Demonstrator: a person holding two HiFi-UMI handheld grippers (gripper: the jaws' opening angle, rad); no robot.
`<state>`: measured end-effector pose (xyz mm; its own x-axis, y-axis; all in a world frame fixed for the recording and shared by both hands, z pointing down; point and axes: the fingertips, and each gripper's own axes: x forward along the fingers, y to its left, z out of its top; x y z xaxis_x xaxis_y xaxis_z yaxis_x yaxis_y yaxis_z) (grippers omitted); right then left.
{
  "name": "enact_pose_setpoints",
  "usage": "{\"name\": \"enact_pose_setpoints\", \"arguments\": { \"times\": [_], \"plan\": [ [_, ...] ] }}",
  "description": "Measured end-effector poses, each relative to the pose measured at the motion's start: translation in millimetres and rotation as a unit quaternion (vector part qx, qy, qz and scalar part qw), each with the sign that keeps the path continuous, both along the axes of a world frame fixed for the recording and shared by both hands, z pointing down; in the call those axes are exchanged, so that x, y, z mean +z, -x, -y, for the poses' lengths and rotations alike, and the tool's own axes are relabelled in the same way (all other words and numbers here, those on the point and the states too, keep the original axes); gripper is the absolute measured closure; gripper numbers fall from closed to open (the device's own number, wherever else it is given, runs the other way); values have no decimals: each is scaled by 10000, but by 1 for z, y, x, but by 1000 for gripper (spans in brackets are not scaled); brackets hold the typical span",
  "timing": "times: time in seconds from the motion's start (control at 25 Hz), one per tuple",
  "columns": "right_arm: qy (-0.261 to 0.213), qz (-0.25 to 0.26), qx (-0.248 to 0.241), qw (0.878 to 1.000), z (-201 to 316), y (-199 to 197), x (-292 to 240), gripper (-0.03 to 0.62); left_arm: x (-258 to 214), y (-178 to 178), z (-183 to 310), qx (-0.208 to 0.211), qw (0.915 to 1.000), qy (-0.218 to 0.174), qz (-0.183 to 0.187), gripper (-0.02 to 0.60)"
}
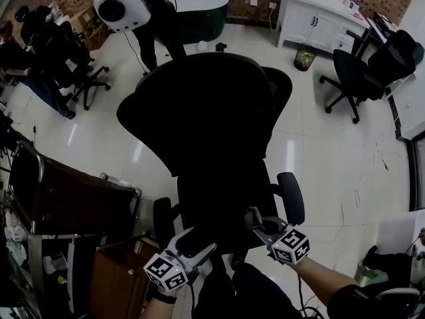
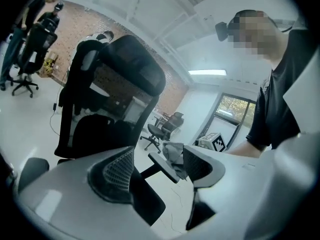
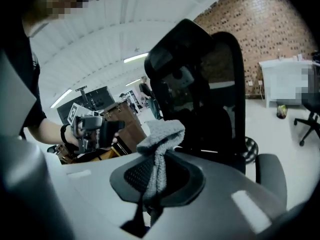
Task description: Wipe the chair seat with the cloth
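While the cloth (image 3: 160,134) is pinched in the shut right gripper (image 3: 156,181), at 5 o'clock of the chair seat (image 1: 216,201), the left gripper (image 2: 157,170) is seen spread, empty. Wiping is judged not yet begun; the cloth must be lowered onto the seat.
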<state>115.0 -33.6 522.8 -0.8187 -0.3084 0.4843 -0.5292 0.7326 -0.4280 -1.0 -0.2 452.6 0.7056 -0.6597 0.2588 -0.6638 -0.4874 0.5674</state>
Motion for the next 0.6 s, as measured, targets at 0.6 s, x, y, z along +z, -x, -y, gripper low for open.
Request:
{"name": "enact_pose_setpoints", "arguments": {
  "times": [0.6],
  "plan": [
    [-991,644,101,9929,-118,3,-176,565,-130,-5,-120,85,9973,-729,-83,259]
  ]
}}
